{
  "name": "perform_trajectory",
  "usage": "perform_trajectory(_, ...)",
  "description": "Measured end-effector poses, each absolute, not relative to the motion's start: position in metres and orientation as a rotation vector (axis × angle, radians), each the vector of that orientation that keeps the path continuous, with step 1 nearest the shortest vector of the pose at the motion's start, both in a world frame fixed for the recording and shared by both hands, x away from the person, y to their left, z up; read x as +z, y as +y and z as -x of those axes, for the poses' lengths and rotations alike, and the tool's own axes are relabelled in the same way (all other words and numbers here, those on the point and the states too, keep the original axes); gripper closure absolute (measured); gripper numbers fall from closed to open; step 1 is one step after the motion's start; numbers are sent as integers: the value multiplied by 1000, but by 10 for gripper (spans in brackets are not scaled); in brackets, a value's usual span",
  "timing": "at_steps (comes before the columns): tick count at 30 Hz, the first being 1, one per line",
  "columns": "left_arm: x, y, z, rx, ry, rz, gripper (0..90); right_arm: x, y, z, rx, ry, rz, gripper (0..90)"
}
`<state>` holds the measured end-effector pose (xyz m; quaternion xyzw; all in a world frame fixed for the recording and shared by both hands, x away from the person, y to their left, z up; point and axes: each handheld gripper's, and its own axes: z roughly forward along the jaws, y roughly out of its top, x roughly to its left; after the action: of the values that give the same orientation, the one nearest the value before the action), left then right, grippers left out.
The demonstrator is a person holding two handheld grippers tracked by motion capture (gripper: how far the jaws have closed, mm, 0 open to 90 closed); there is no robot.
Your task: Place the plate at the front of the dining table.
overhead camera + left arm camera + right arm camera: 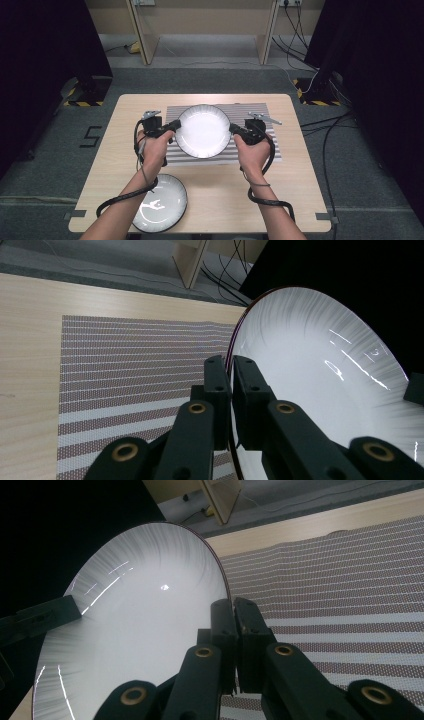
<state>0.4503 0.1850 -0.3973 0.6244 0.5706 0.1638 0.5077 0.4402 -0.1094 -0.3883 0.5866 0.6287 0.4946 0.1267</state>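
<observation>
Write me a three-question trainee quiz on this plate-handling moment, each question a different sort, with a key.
1. True or false: the left gripper and the right gripper pinch opposite rims of the same white plate.
2. Multiple choice: the second plate lies
A. on the striped mat
B. on bare table near the person's left forearm
C. stacked under the held plate
3. Fill in: in the left gripper view, the jaws are closed on the plate's ____.

Key: 1 true; 2 B; 3 rim
</observation>
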Motion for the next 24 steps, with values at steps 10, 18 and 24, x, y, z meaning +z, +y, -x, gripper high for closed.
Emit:
perform_trajectory(10,-398,181,-461,380,1373,-1499,854,-389,-114,-448,1438,1808,-1708,884)
perform_trajectory(18,-398,176,-469,395,1375,-1514,852,-391,-115,-455,1428,1805,-1724,884)
perform_trajectory(24,-401,172,-472,383,1380,-1511,852,-393,-119,-457,1423,1796,-1735,884)
